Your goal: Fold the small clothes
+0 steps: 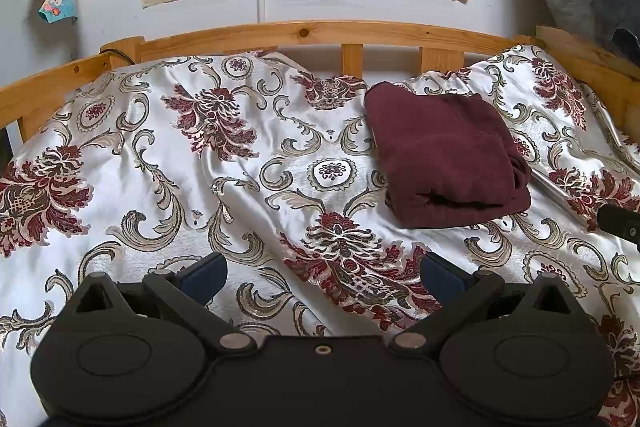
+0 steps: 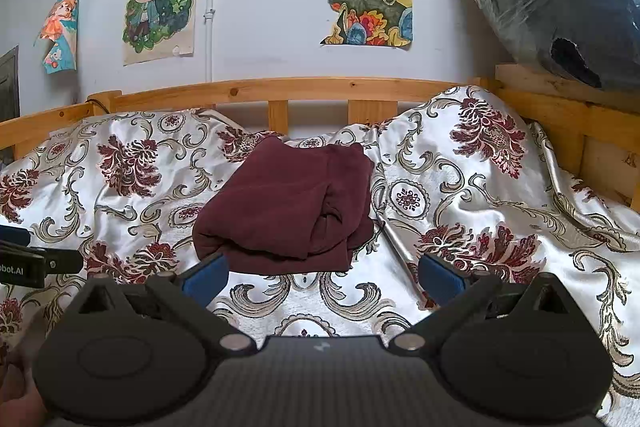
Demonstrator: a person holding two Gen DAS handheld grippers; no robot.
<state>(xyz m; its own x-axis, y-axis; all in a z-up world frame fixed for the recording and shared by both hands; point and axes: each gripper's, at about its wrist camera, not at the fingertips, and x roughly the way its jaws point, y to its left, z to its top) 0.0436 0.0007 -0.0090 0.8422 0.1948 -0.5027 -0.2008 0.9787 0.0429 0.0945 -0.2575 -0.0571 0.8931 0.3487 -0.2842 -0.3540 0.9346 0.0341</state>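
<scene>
On the bed, over the patterned satin bedspread (image 1: 280, 163), your maroon garment (image 1: 444, 155) sits folded into a compact block, lying toward the wooden rail (image 1: 320, 31) at the far side. Your left gripper (image 1: 322, 275) is spread wide, nothing between the blue pads, hovering above bare bedspread with the garment off to its right and well ahead. Your right gripper (image 2: 322, 277) is wide as well and empty, and from its wrist view the garment (image 2: 288, 203) lies almost straight in front, its near edge just beyond the fingertips.

By the look of it, the folding is at or near its finish: layers are stacked, edges tucked, though the near end shows a loose opening where the layers gape, and the right side bulges a little. So you're either between folds or checking the result.

If you want one more fold, you'll need both grippers down at the near edge, each pinching all the layers at a corner, then carrying them over toward the rail together. Mind the slick satin below; the bundle may slide rather than hinge, and a shallow pinch could catch only the top layer.
</scene>
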